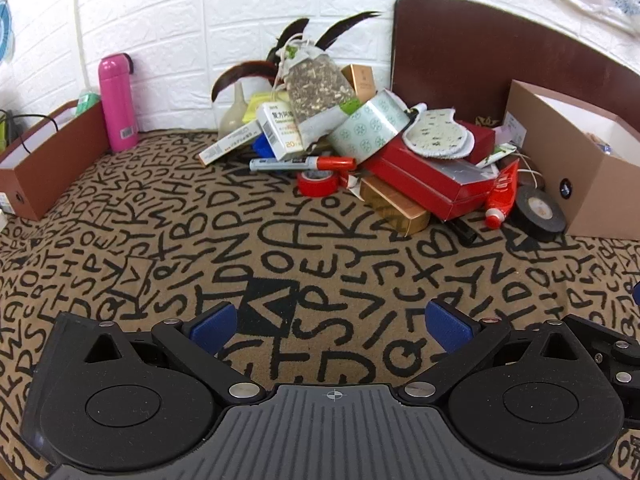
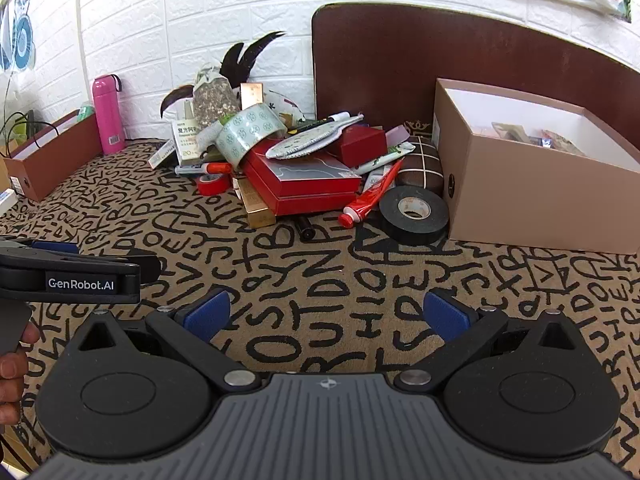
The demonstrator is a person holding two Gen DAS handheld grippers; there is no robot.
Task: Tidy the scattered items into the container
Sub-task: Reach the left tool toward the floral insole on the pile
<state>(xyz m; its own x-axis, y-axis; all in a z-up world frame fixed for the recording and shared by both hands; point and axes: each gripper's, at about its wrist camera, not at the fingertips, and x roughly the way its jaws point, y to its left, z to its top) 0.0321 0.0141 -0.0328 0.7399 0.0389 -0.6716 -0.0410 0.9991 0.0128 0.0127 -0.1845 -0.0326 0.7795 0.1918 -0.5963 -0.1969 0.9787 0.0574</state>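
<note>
A: While both tools hover low over the letter-printed cloth (image 1: 280, 240), what are they doing?

B: The left gripper (image 1: 334, 322) has its blue pads spread wide with nothing between them. The right gripper (image 2: 326, 314) is spread apart the same way, also empty. Neither touches anything.

A: Where is the clutter?

B: Heaped against the white brick wall (image 2: 200, 8), well ahead of both tools. A flat red box (image 2: 304, 184) lies in the middle of the heap, with a patterned roll of wide tape (image 2: 248, 130) leaning on its left end. A red roll of tape (image 2: 211, 185) and a marker with an orange cap (image 2: 202, 168) lie on the cloth to the left. A red tube (image 2: 370, 196) slants down at the right, and a black roll of tape (image 2: 414, 210) lies flat just beside it.

A: And the container?

B: The open tan cardboard box (image 2: 540, 200) stands right of the heap, close by the black tape. A few items lie inside; I cannot tell what they are.
</note>
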